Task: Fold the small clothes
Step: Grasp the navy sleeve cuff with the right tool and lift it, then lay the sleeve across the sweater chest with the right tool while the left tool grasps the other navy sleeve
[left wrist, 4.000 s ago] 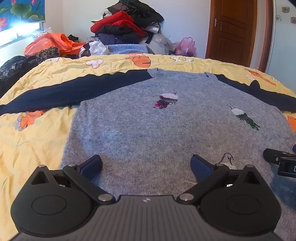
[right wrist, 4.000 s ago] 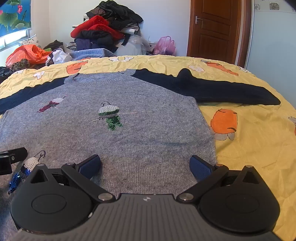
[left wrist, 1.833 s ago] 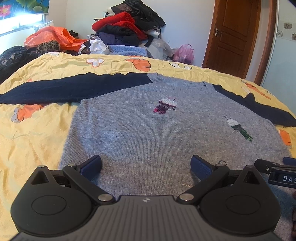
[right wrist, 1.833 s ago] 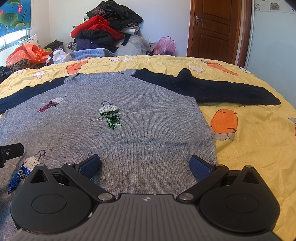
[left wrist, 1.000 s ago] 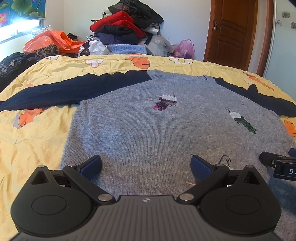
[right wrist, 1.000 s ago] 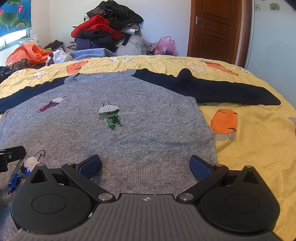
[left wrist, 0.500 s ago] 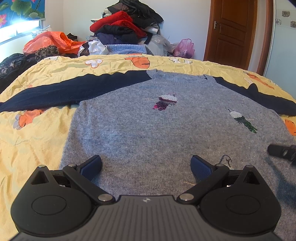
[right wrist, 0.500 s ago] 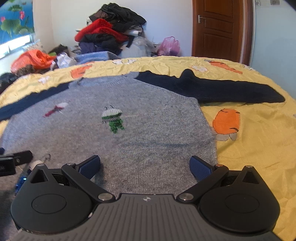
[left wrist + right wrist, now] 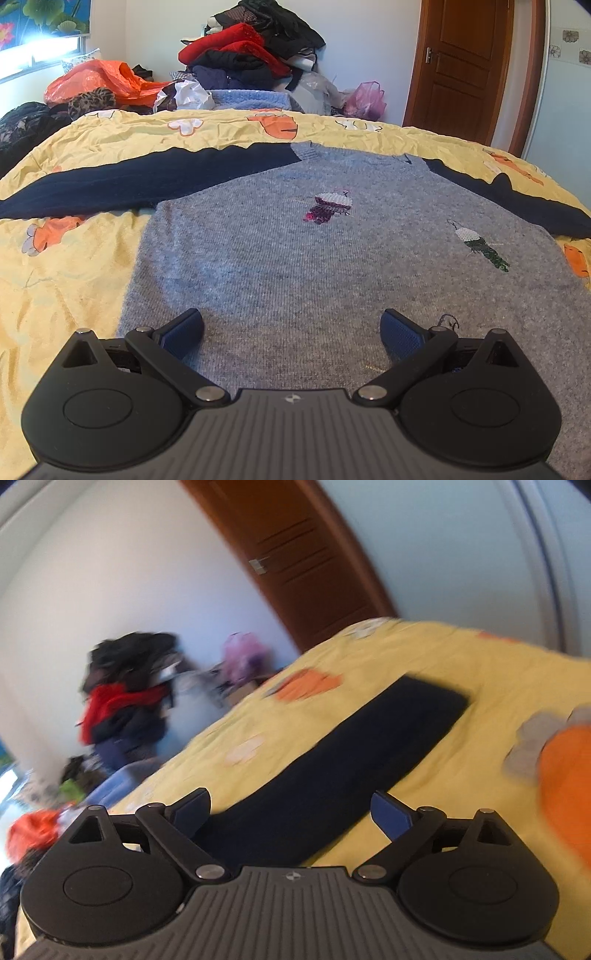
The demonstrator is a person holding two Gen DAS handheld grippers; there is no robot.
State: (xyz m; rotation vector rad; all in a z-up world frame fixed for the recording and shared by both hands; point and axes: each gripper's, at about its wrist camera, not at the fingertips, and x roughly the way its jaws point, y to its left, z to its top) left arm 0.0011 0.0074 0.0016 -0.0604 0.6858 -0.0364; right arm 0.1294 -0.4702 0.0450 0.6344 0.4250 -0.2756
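A grey knit sweater [image 9: 295, 266] with navy sleeves lies flat, front up, on a yellow bedspread [image 9: 66, 280]. Its left navy sleeve [image 9: 140, 181] stretches out to the left. My left gripper [image 9: 291, 332] is open and empty, low over the sweater's hem. In the right wrist view, which is blurred and tilted, my right gripper [image 9: 291, 812] is open and empty just above the sweater's right navy sleeve [image 9: 332, 771], which runs away toward its cuff.
A heap of red, black and blue clothes [image 9: 251, 55] is piled beyond the bed's far edge, with an orange plastic bag [image 9: 96, 81] to its left and a pink bag [image 9: 365, 99]. A brown door [image 9: 465, 66] stands at the back right.
My right gripper has swung fast to the right and tilted, from over the sweater's hem to above the right navy sleeve. It has left the left wrist view. The left gripper has hardly moved.
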